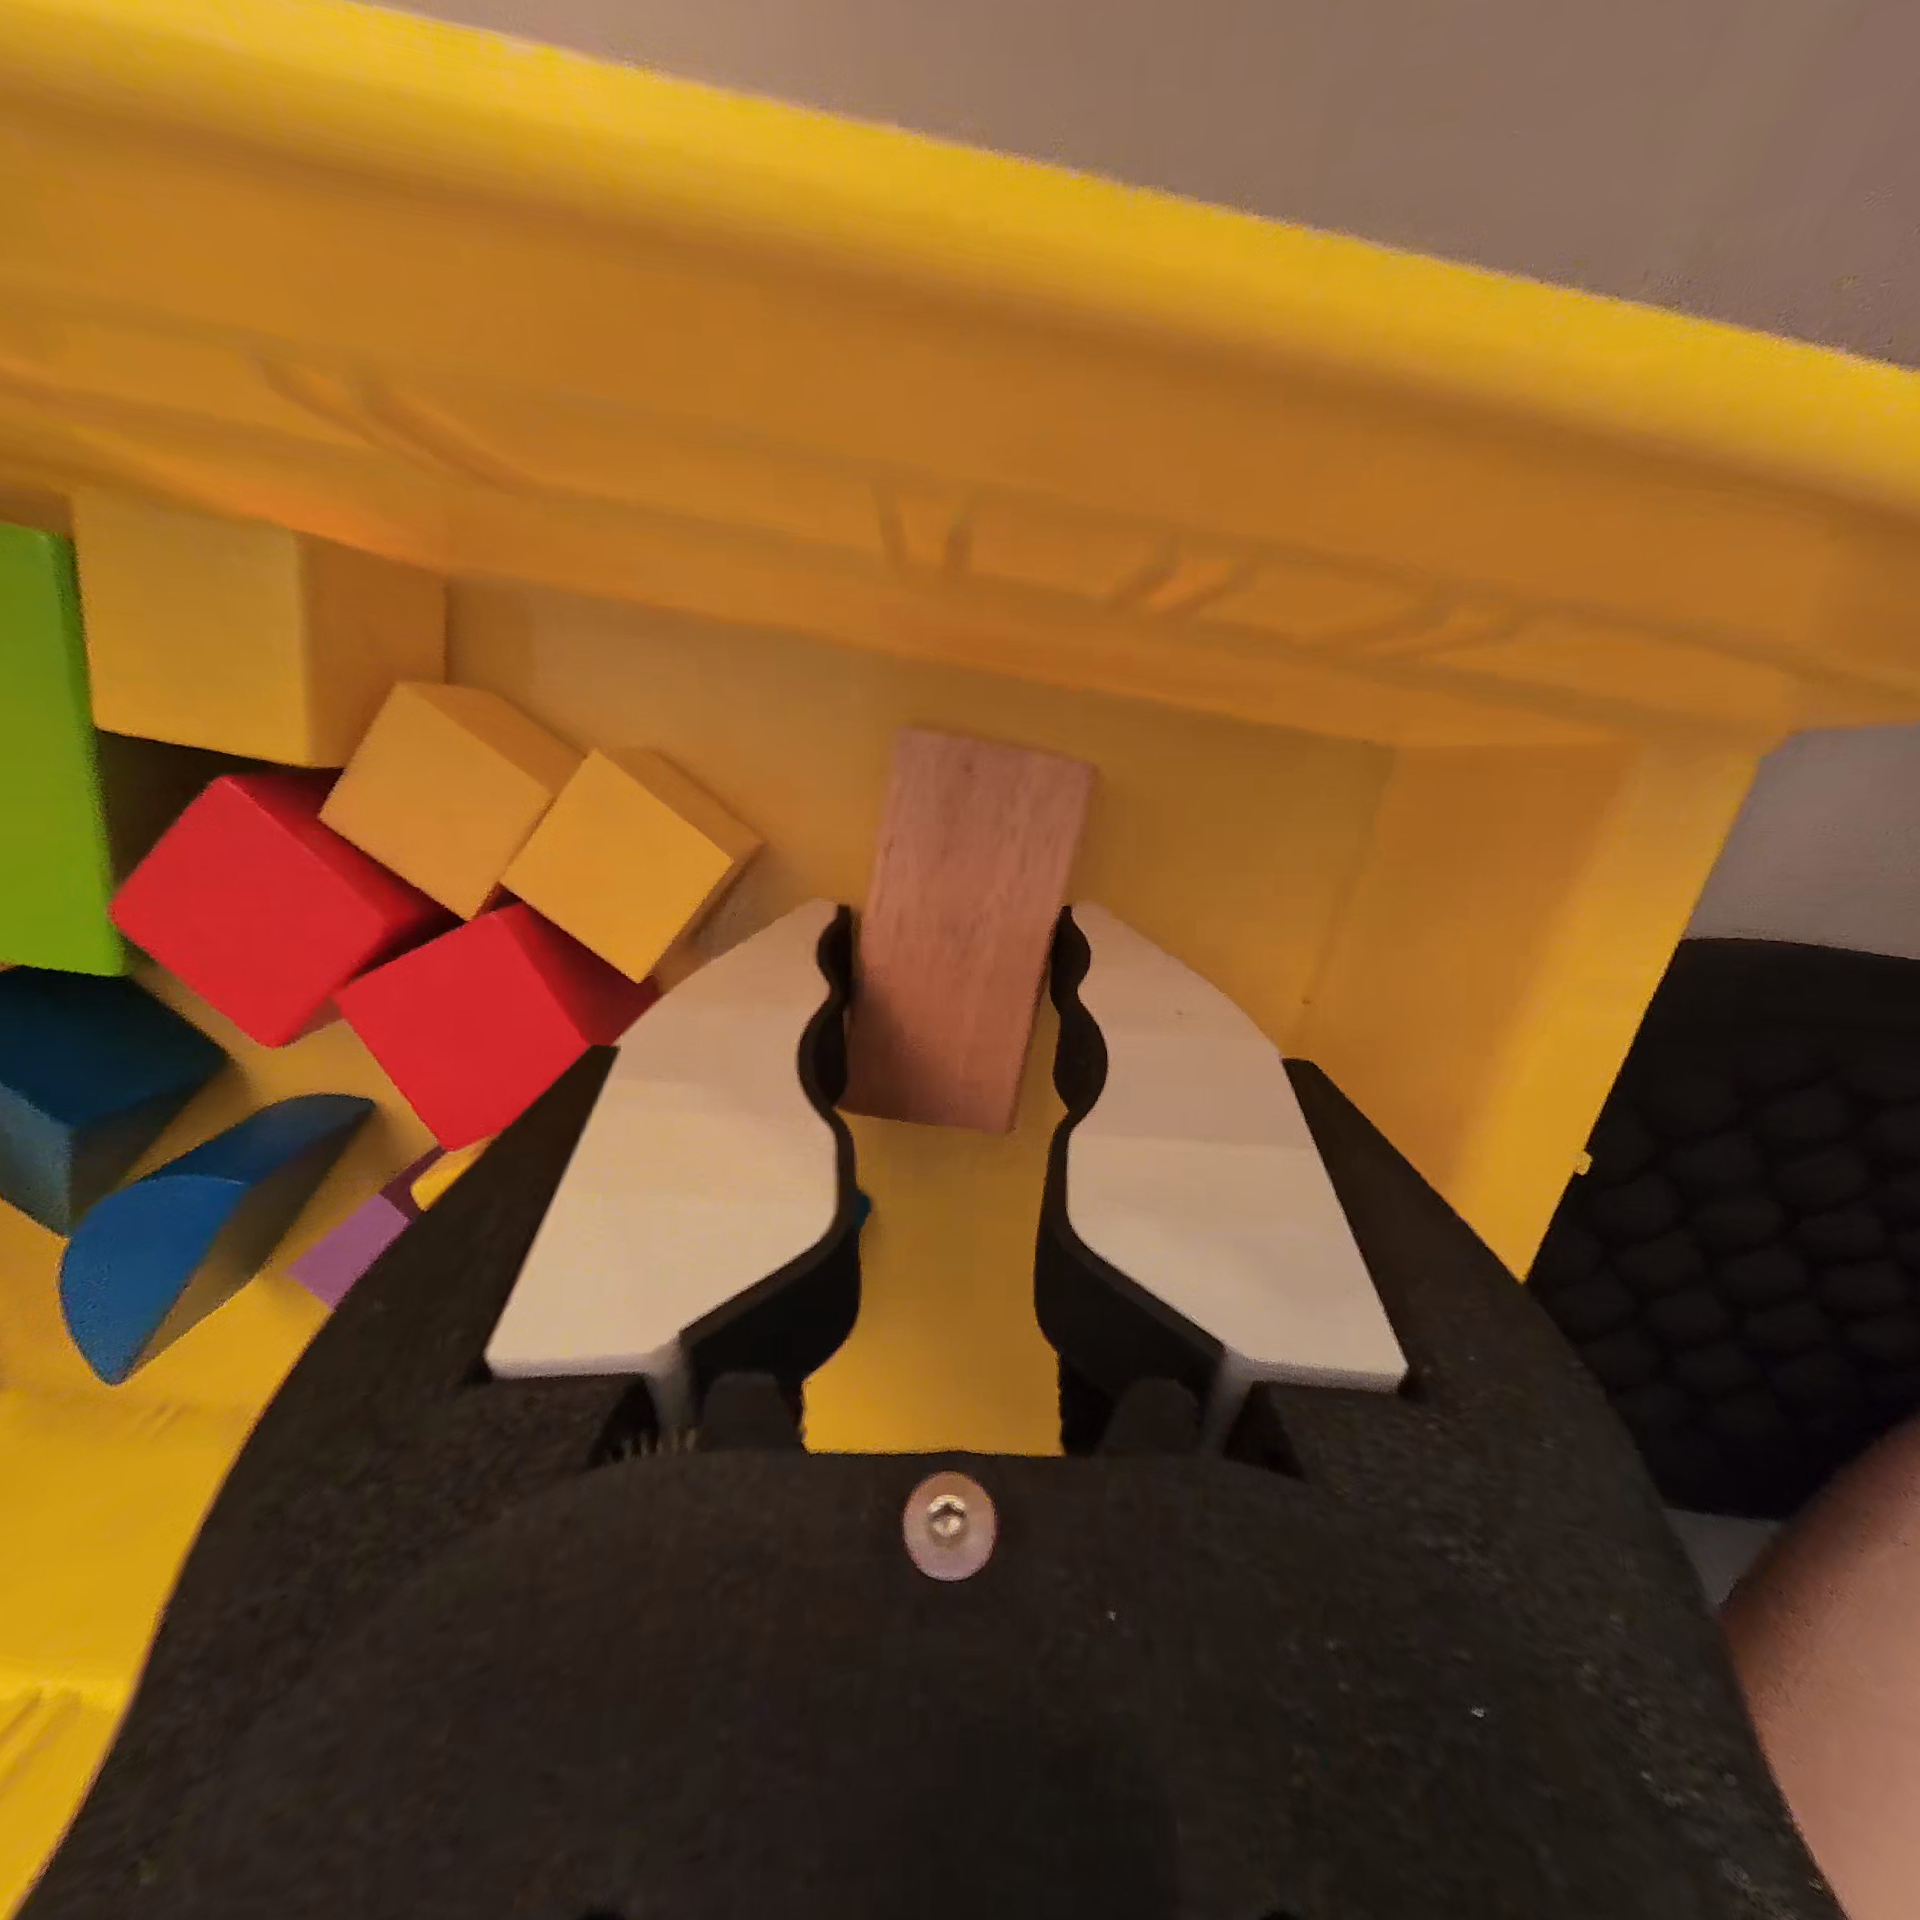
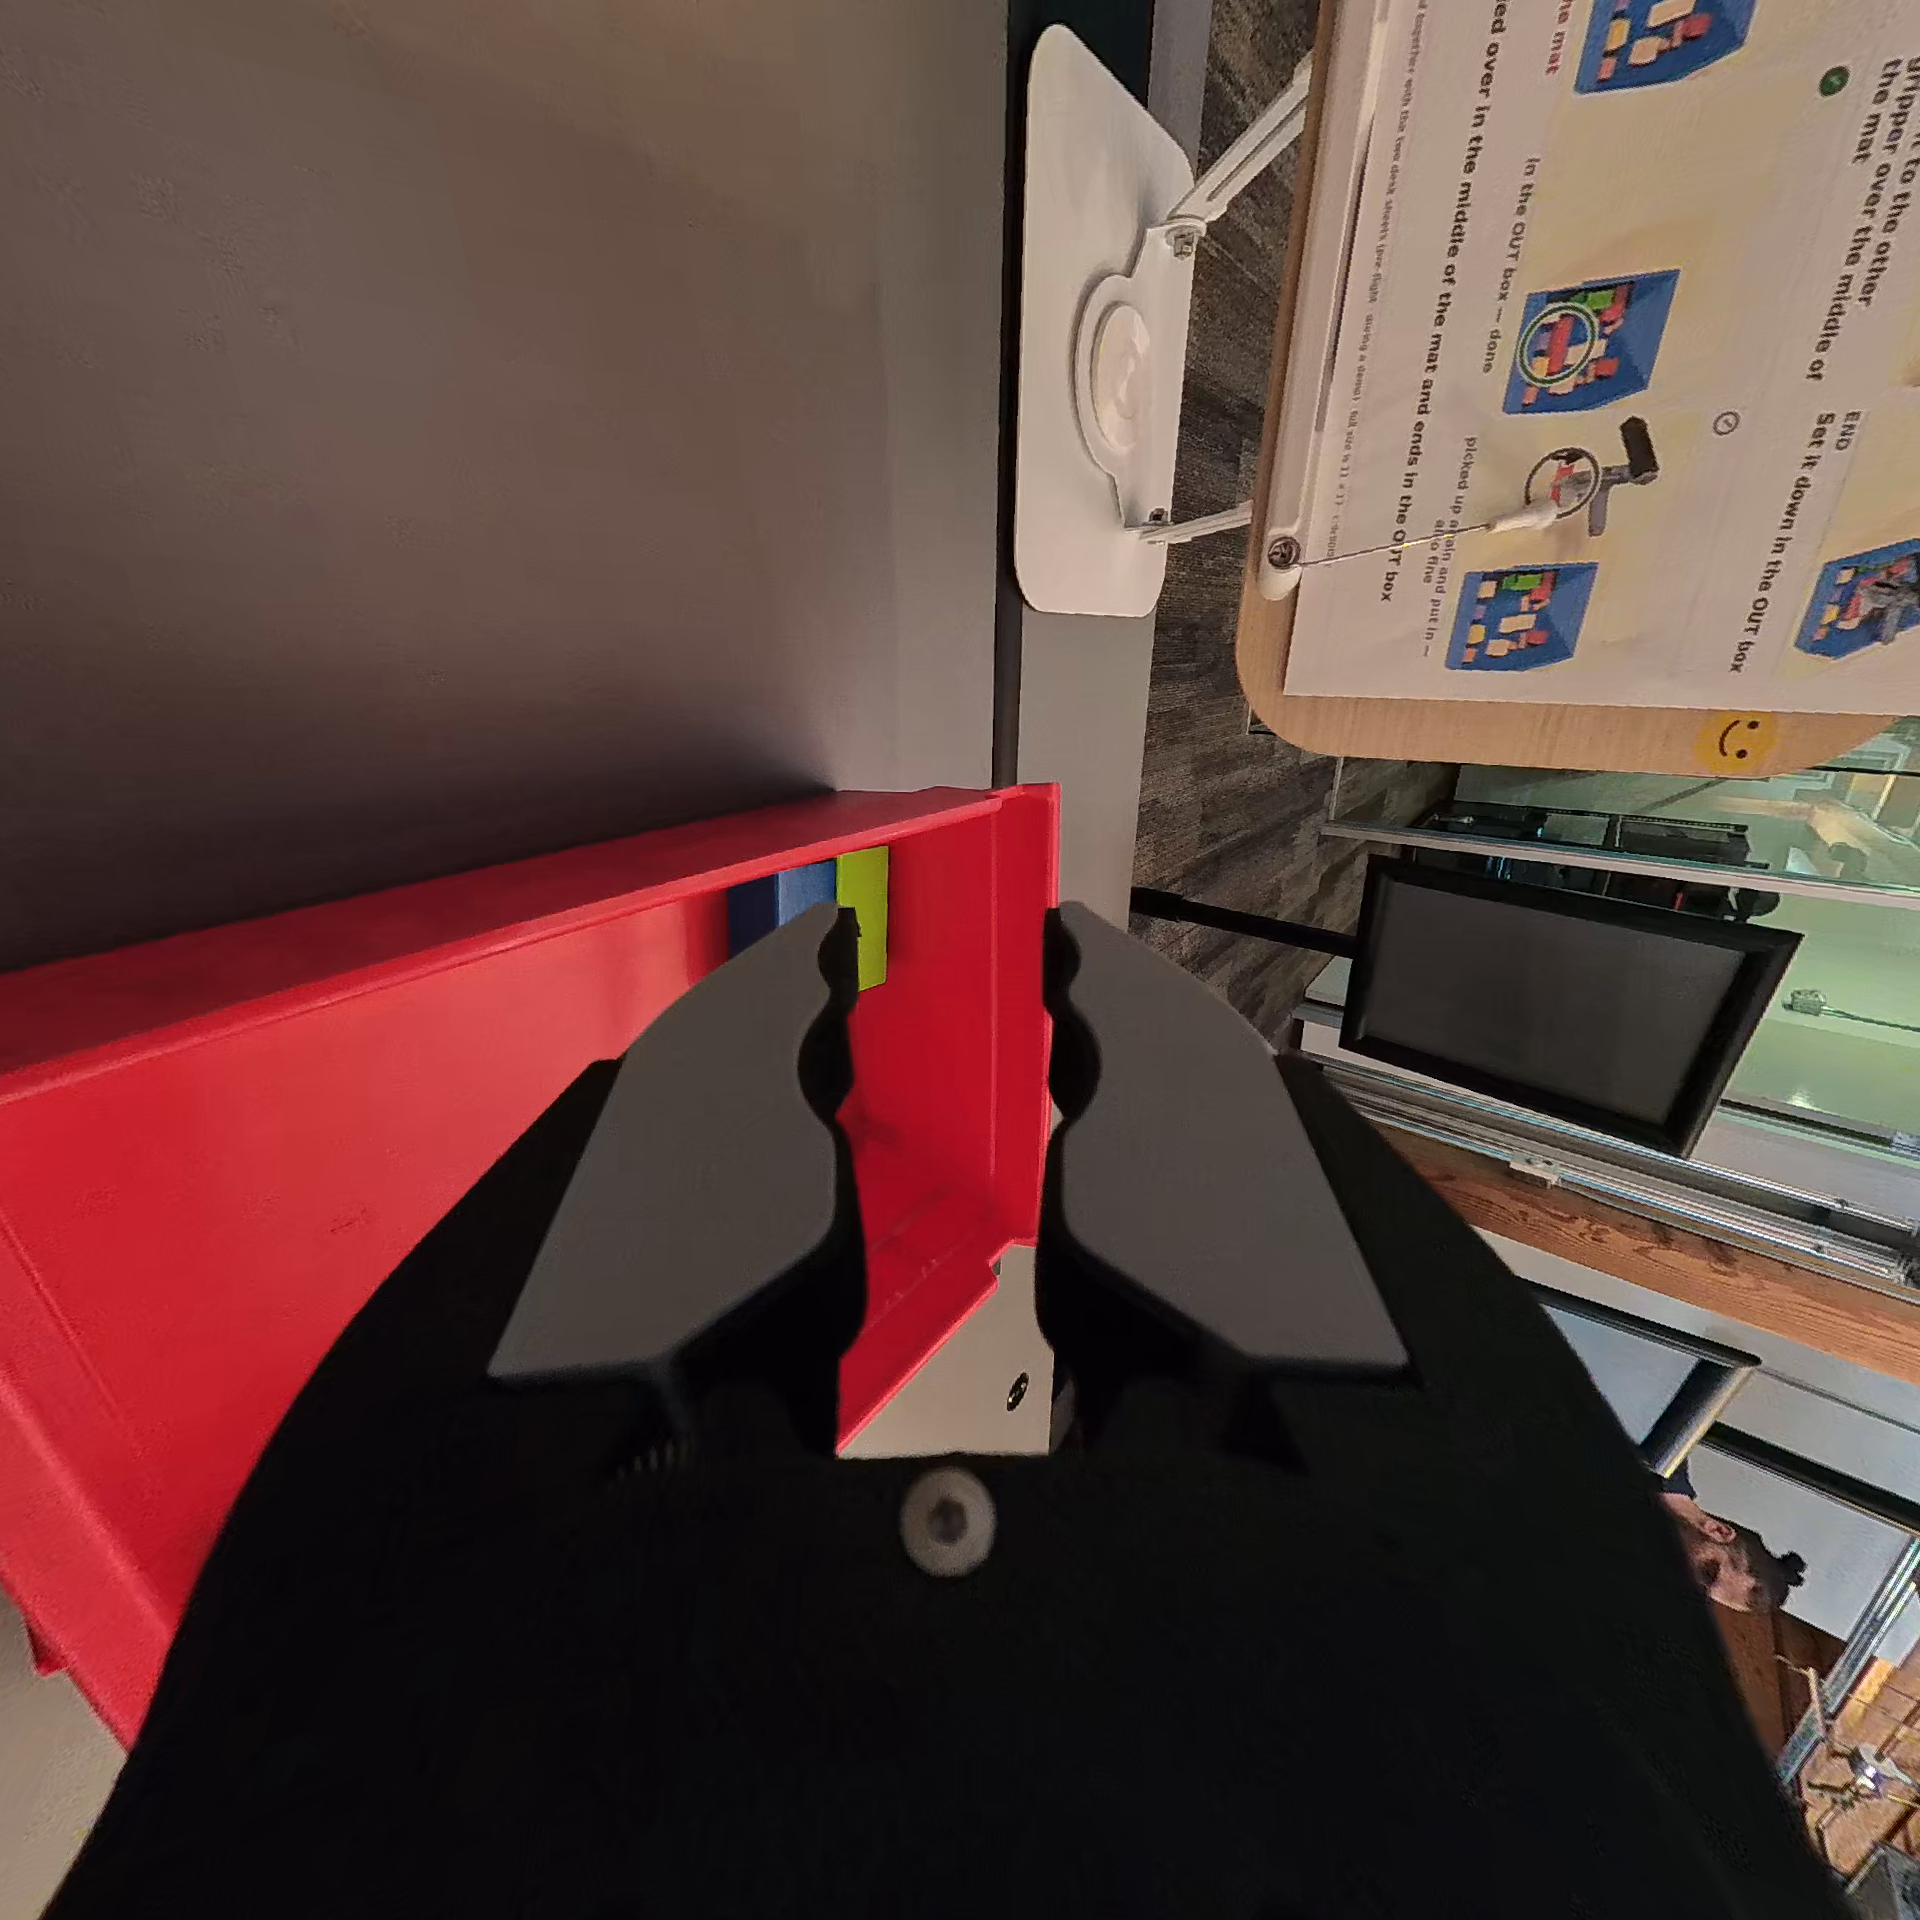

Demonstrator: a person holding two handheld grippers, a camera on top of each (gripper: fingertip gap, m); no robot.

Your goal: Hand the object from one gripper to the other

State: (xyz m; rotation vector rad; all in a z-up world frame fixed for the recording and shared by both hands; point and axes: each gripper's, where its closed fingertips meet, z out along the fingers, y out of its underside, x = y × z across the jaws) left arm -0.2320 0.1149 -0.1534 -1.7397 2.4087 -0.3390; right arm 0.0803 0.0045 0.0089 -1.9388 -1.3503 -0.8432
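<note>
Wood between the fingers in the left wrist view: the left gripper (image 1: 951,925) is down inside the yellow bin (image 1: 935,436), and a plain wooden block (image 1: 961,925) stands upright between its white-faced fingers (image 1: 707,1122), both wavy black pads touching the block's two sides, so it is pinching that block near its lower half. The block stands close to the bin's far wall at twelve o'clock. Over at nine to ten o'clock, a heap of coloured blocks lies on the bin floor: two red cubes (image 1: 260,904), two yellow cubes (image 1: 623,862) resting on them, a bigger yellow block (image 1: 239,613) behind, a green block (image 1: 47,748) at the left edge, and blue pieces (image 1: 156,1236) plus a sliver of purple (image 1: 348,1247) nearer the camera. At three o'clock, outside the bin, a black textured mat (image 1: 1745,1195). Switch to the right wrist view, which looks rolled on its side: the right gripper (image 2: 951,925) hovers with its dark fingers (image 2: 696,1143) spread and nothing between them, over the corner of a red bin (image 2: 364,1091). A lime-green block (image 2: 864,909) and a blue one (image 2: 800,894) peek out just past the left fingertip at twelve o'clock. At one to two o'clock, a printed instruction sheet (image 2: 1558,364) lies on a wooden table (image 2: 1278,644).
</note>
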